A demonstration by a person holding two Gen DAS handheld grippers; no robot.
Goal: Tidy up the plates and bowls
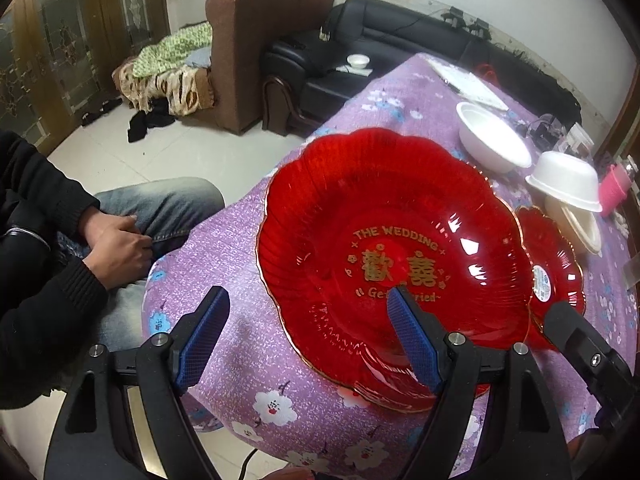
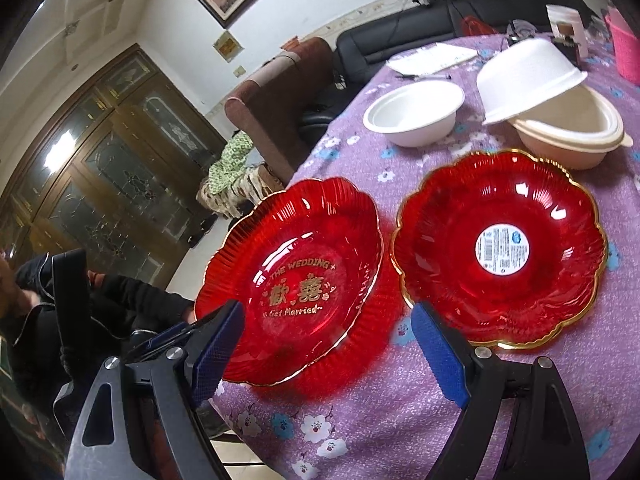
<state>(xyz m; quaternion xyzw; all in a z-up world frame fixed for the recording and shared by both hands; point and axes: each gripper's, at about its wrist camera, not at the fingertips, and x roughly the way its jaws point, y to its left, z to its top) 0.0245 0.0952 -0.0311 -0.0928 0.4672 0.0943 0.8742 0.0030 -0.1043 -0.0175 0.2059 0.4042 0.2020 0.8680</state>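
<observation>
two red plates (image 2: 292, 280), two white bowls (image 2: 414, 114), one beige bowl (image 2: 572, 140)

We read gold lettering in the well of the left red plate (image 2: 296, 280): "THE WEDDING" arched on top, two large Chinese characters in the middle, "Get Married~" beneath. In the left wrist view one finger covers part of that last line. The other red plate (image 2: 500, 248) carries a round white sticker (image 2: 502, 249) with a barcode; its small print is illegible to us.
</observation>
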